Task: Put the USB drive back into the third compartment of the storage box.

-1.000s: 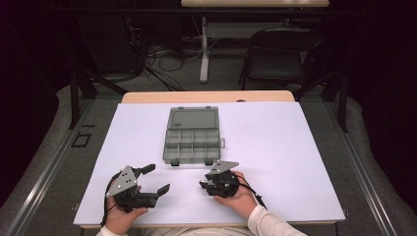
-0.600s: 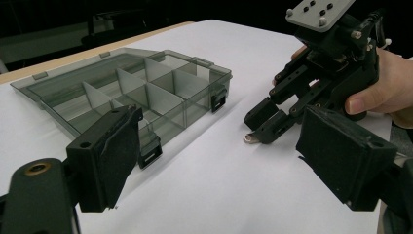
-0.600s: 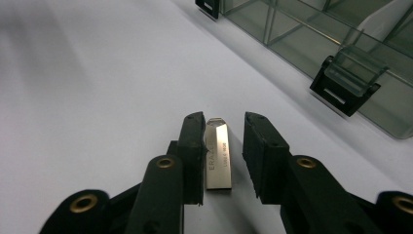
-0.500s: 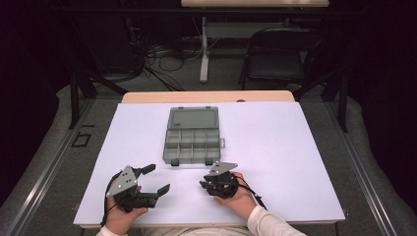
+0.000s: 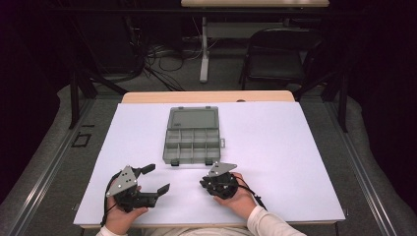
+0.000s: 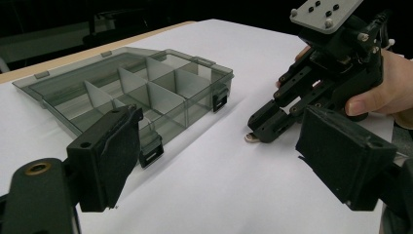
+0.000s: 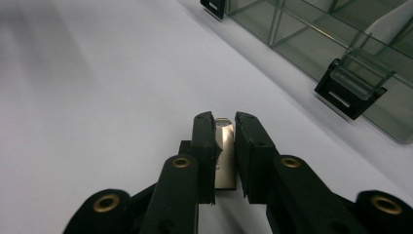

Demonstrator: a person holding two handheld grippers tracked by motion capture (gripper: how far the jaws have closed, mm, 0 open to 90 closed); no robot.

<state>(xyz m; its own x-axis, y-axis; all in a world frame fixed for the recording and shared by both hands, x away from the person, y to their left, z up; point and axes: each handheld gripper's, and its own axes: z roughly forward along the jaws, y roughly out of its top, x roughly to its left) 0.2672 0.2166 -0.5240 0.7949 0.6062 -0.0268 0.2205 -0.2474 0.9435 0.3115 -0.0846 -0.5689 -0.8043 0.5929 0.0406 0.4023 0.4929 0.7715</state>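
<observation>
- The right gripper [image 5: 209, 183] rests low on the white worktop [image 5: 295, 162], its fingers [image 7: 204, 141] drawn nearly together on a small flat metal piece [image 7: 225, 146].
- In the right gripper view that metal piece sits squarely between the two pads, touching both, and its far end pokes out just past the fingertips.
- In the left gripper view the same piece [image 6: 251, 138] shows as a pale sliver under the right gripper's tips, lying on or just off the worktop; I cannot tell which.
- The left gripper [image 5: 152, 179] has its fingers [image 6: 109, 156] spread wide apart, with nothing between them.
- Ahead of the left fingers lies a clear compartment box [image 5: 193, 135], lid folded open and flat on the worktop, well apart from the pads.
- From the right fingers the box's near wall and its black latches [image 7: 348, 95] lie ahead and off to the right, near but not touching.
- The right gripper [image 6: 331, 63] stands across from the left fingers, held in a hand [image 6: 389, 87] whose thumb wraps its body.
</observation>
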